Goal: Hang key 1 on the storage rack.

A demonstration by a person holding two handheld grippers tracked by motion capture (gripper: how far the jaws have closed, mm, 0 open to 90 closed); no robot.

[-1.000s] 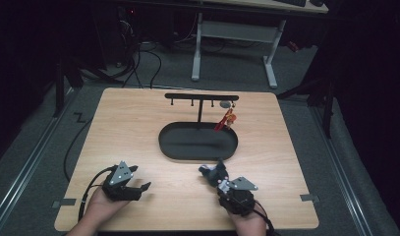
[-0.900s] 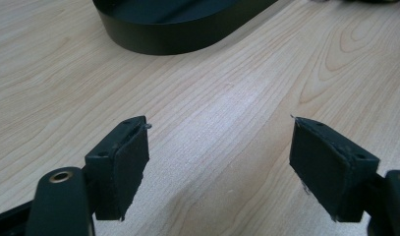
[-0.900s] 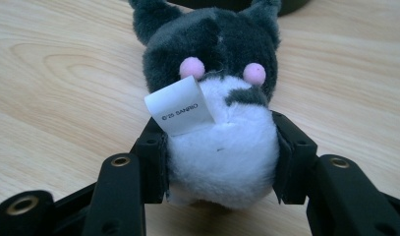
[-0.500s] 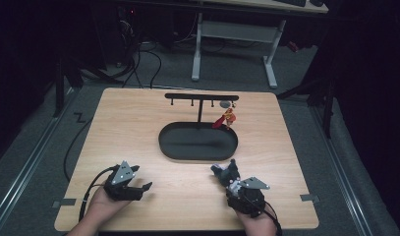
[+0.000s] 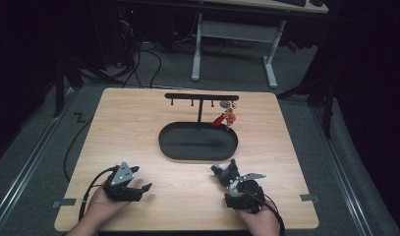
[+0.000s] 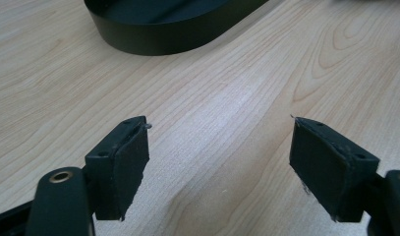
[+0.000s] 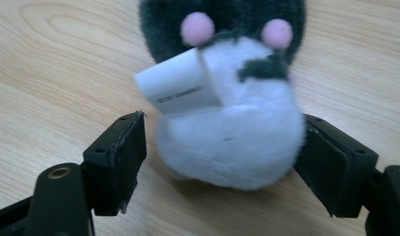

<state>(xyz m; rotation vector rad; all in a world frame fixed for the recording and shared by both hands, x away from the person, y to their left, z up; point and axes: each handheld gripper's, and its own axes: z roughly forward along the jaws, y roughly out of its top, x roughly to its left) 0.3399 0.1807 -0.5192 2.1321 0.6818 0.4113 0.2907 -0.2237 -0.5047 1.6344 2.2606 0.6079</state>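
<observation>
We see the right gripper [image 5: 223, 172] at the lower right of the high view, its jaws just opened wide around a small grey-and-white plush toy [image 7: 232, 118] lying on the desk [image 5: 133, 128]; the left pad stands clear of it, the right pad is at its fur. The left gripper [image 5: 141, 187], lower left, gapes empty over bare wood. Just above the toy lies a black oval tray [image 5: 197, 142], with a hook stand [image 5: 201, 98] rising behind it, a red keychain [image 5: 226, 118] hanging at its right end.
</observation>
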